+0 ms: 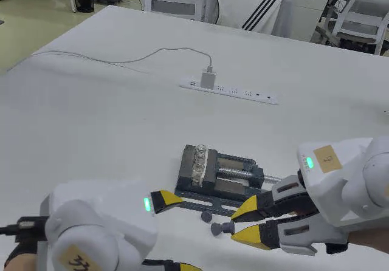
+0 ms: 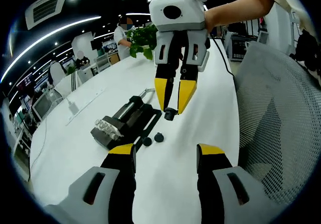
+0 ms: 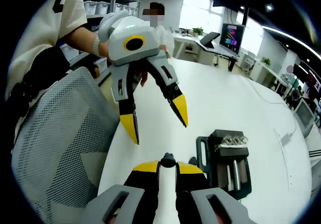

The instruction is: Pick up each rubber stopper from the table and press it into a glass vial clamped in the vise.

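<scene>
**Right gripper pinches rubber stopper beside vise**

The right gripper (image 1: 242,225) reaches in low from the right, its yellow-tipped jaws pressed onto a dark rubber stopper (image 1: 220,228) just near of the vise (image 1: 222,180), where glass vials (image 1: 199,161) sit clamped. The left gripper (image 1: 174,233) hovers near left, jaws spread wide, holding nothing. A loose stopper (image 1: 206,216) lies beside the vise base.

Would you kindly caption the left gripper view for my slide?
Right tongs hold a rubber stopper; two loose stoppers lie beside the vise.
</scene>
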`<state>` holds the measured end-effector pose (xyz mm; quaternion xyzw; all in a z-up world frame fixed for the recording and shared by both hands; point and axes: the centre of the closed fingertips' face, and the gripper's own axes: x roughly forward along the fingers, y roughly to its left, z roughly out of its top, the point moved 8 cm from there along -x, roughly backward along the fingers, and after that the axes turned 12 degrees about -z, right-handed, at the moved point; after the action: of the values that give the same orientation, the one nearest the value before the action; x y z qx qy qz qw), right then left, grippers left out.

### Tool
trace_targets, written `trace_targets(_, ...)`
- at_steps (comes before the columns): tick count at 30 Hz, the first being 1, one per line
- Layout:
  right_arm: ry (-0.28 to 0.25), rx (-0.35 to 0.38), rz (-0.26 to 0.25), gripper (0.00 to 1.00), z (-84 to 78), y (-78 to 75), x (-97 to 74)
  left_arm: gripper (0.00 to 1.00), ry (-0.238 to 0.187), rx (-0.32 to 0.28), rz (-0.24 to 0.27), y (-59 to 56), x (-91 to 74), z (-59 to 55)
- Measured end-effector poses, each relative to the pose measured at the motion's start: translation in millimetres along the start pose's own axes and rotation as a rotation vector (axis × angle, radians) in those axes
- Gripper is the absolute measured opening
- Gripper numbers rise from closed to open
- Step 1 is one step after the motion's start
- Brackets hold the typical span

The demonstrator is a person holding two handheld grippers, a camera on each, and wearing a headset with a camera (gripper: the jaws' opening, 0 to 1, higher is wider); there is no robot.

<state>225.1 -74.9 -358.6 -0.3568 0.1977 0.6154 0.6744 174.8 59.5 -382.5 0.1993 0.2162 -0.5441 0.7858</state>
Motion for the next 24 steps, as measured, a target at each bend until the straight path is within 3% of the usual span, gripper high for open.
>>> trace_targets(8, 0.036, 0.008, 0.032, 0.07, -2.3, 11.1, -4.0, 0.20, 0.024, 0.126, -0.076, -5.4, 21.3, 16.9)
trace_targets(10, 0.046, 0.003, 0.038, 0.07, -4.4, 12.9, -4.7, 0.16, 0.031, 0.131, -0.089, -6.5, 24.6, 19.1)
trace_targets(18, 0.066, 0.001, 0.043, 0.07, -8.4, 16.4, -5.1, 0.07, 0.041, 0.163, -0.122, -9.7, 32.4, 22.9)
trace_targets(24, 0.071, 0.001, 0.045, 0.07, -9.3, 17.5, -3.8, 0.07, 0.042, 0.157, -0.128, -9.7, 34.8, 24.0)
